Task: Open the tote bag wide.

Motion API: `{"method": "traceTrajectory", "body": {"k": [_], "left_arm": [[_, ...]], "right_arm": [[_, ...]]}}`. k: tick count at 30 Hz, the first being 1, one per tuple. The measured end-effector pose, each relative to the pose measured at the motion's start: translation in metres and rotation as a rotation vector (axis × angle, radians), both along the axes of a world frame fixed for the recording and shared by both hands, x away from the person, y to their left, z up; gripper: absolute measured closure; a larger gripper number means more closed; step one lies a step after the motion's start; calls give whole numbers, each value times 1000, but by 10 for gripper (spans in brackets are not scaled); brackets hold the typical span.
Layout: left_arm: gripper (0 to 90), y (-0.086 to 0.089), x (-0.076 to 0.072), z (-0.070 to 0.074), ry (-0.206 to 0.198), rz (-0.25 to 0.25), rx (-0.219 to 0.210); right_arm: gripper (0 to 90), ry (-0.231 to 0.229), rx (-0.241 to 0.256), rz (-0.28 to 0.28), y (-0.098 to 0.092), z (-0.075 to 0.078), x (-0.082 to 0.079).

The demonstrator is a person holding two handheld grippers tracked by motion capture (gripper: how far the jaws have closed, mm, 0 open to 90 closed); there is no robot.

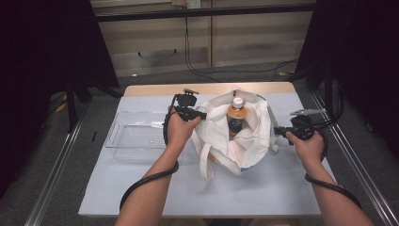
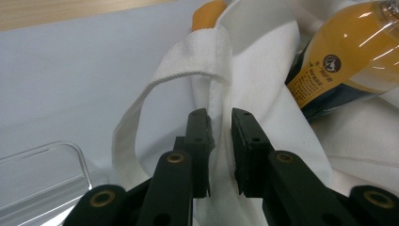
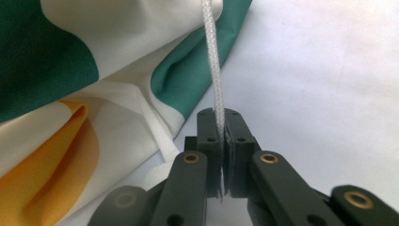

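Observation:
A white tote bag (image 1: 254,141) with green and orange print stands open in the middle of the table. An orange drink bottle (image 1: 236,115) with a white cap sits upright inside it. My left gripper (image 1: 202,115) is at the bag's left rim. In the left gripper view its jaws (image 2: 220,117) stand slightly apart, with the rim's hem (image 2: 217,94) between them, just below a handle strap (image 2: 188,56) and left of the bottle (image 2: 343,61). My right gripper (image 1: 277,131) is at the bag's right side, shut (image 3: 221,115) on a thin white strap (image 3: 212,56) that runs up from the bag (image 3: 117,117).
A clear plastic tray (image 1: 136,134) lies on the table left of the bag, close to my left hand; its corner (image 2: 42,169) appears in the left gripper view. The table (image 1: 263,188) has a pale grey cover. Dark stands flank it on both sides.

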State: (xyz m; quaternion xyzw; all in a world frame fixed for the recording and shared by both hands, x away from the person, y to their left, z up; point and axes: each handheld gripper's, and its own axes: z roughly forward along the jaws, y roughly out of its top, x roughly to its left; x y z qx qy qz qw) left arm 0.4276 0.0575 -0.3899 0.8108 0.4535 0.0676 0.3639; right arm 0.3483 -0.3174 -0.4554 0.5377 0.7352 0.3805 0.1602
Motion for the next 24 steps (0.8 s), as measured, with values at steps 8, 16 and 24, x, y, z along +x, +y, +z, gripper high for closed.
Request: {"method": "traceTrajectory", "body": {"k": [8, 16, 24], "left_arm": [[779, -2, -3, 8, -5, -9, -15], [780, -3, -3, 11, -6, -9, -22], [779, -5, -4, 14, -9, -14, -19]], "right_arm": [[754, -30, -2, 19, 1, 18, -1], [642, -51, -28, 38, 10, 43, 2], [586, -56, -17, 36, 11, 65, 8]]}}
